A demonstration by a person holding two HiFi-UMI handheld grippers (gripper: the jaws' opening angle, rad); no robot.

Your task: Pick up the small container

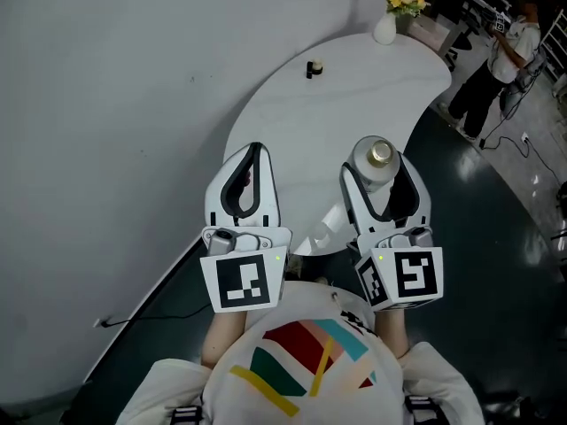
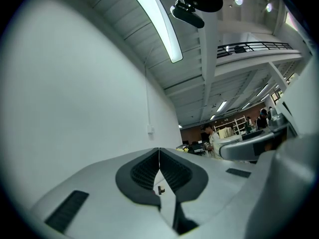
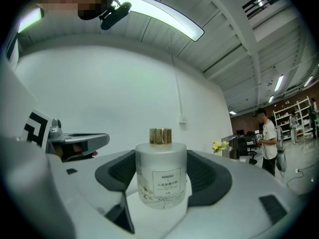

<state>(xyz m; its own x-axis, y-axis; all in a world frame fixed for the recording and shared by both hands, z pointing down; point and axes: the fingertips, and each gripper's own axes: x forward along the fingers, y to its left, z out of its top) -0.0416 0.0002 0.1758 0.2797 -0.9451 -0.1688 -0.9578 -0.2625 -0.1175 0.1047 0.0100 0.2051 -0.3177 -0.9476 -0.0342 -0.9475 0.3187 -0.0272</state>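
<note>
A small frosted white container (image 1: 376, 161) with a gold cap stands upright between the fingers of my right gripper (image 1: 379, 172), over the near end of the white table (image 1: 354, 100). In the right gripper view the container (image 3: 161, 178) fills the gap and both dark pads (image 3: 118, 172) press its sides, so my right gripper (image 3: 162, 180) is shut on it. My left gripper (image 1: 255, 149) hangs beside it to the left, shut with nothing held. In the left gripper view its tips (image 2: 159, 156) meet in a line.
A tiny dark object (image 1: 313, 68) sits far back on the table. A white vase with yellow flowers (image 1: 387, 23) stands at the table's far end. A grey wall (image 1: 106, 104) borders the left; dark floor and a standing person (image 1: 507, 47) are at the right.
</note>
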